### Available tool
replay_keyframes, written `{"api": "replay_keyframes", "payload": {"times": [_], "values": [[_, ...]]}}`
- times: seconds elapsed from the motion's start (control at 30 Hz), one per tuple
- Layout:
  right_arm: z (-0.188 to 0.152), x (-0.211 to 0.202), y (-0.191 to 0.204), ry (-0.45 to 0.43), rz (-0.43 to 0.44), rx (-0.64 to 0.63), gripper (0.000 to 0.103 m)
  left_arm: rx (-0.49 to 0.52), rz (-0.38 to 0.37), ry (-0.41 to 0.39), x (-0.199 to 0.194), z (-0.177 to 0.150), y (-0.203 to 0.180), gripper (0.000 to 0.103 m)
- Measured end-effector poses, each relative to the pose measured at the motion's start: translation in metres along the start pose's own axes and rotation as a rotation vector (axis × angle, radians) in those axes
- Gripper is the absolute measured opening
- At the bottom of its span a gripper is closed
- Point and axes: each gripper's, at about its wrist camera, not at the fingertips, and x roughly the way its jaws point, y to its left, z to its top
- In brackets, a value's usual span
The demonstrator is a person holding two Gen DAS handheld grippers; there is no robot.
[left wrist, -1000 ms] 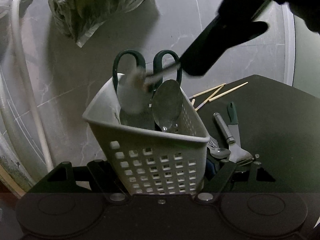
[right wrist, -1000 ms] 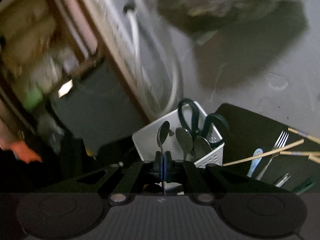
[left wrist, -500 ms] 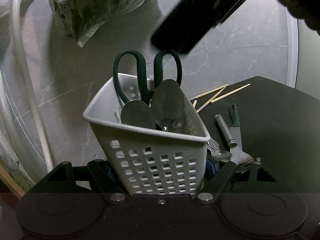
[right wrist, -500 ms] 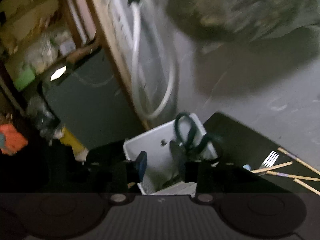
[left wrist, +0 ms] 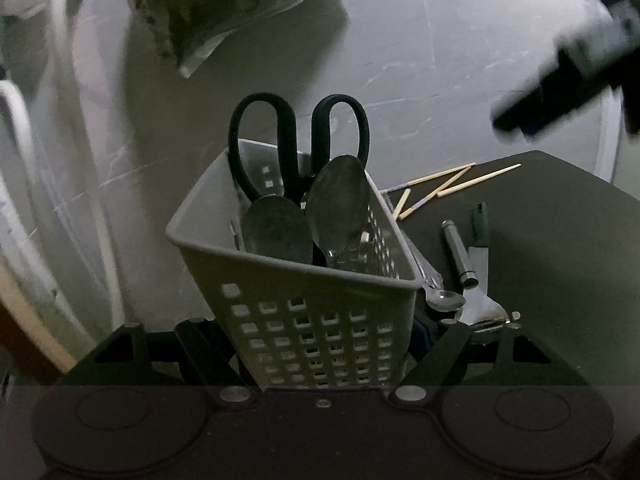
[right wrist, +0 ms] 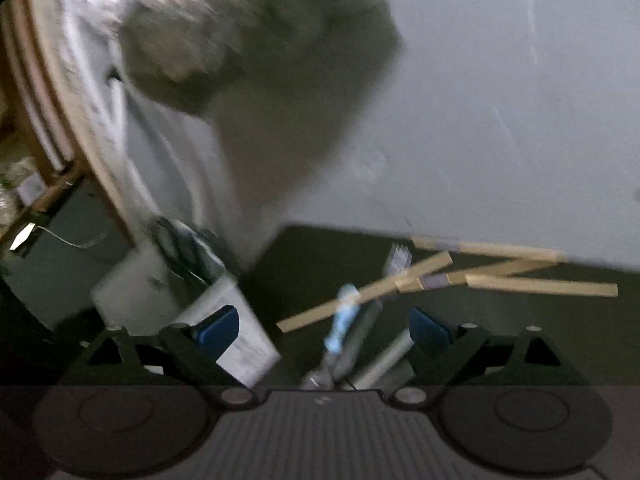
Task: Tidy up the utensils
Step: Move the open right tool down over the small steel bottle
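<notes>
Hand-held gripper, left (left wrist: 326, 344), is clamped across the white caddy (left wrist: 316, 320) so it is kept steady and tilted for loading. Scissors (left wrist: 298, 140) and two spoons (left wrist: 320, 216) are stood in it, bowls up. Right hand-held gripper (right wrist: 324, 330) is over the dark mat (right wrist: 520, 340), jaws opening, nothing gripped; fork (right wrist: 394, 260), blue-handled utensil (right wrist: 340, 316) and chopsticks (right wrist: 500, 276) are left loose there. Versus a second ago: the spoon then pinched on the right is gone from those jaws, and that gripper has been swung from caddy toward mat.

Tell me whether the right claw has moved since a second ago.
Yes. In the left wrist view the right claw went from over the scissors rightward, beyond the basket.
</notes>
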Motion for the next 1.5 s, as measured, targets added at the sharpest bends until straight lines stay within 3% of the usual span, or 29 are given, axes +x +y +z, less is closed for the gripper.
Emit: {"api": "replay_keyframes", "payload": {"times": [0.1, 0.3, 0.53, 0.67, 0.83, 0.9, 1.13, 1.3, 1.4, 1.5], "values": [[-0.018, 0.022, -0.012, 0.055, -0.017, 0.025, 0.095, -0.030, 0.035, 0.021, -0.005, -0.001, -0.006, 0.079], [-0.036, 0.058, -0.029, 0.102, 0.040, 0.067, 0.095, -0.079, 0.095, 0.055, -0.011, 0.002, -0.018, 0.079], [-0.031, 0.098, -0.040, 0.126, -0.060, 0.112, 0.093, -0.108, 0.137, 0.065, -0.012, 0.005, -0.027, 0.079], [-0.029, 0.118, -0.037, 0.160, -0.153, 0.031, 0.083, -0.112, 0.144, 0.065, -0.012, 0.004, -0.028, 0.079], [-0.029, 0.132, -0.034, 0.185, -0.175, 0.007, 0.065, -0.112, 0.147, 0.065, -0.012, 0.004, -0.030, 0.080], [-0.029, 0.135, -0.035, 0.200, -0.178, 0.026, 0.056, -0.112, 0.147, 0.065, -0.012, 0.004, -0.030, 0.080], [-0.024, 0.142, -0.035, 0.202, -0.235, 0.125, 0.050, -0.107, 0.139, 0.057, -0.012, 0.003, -0.028, 0.079], [-0.023, 0.149, -0.021, 0.214, -0.329, 0.083, 0.032, -0.105, 0.126, 0.050, -0.013, 0.001, -0.025, 0.079], [-0.022, 0.149, -0.020, 0.206, -0.322, 0.119, 0.021, -0.103, 0.118, 0.046, -0.013, 0.000, -0.024, 0.079], [-0.024, 0.147, -0.022, 0.187, -0.316, 0.161, 0.019, -0.100, 0.110, 0.042, -0.014, -0.001, -0.023, 0.079]]}}
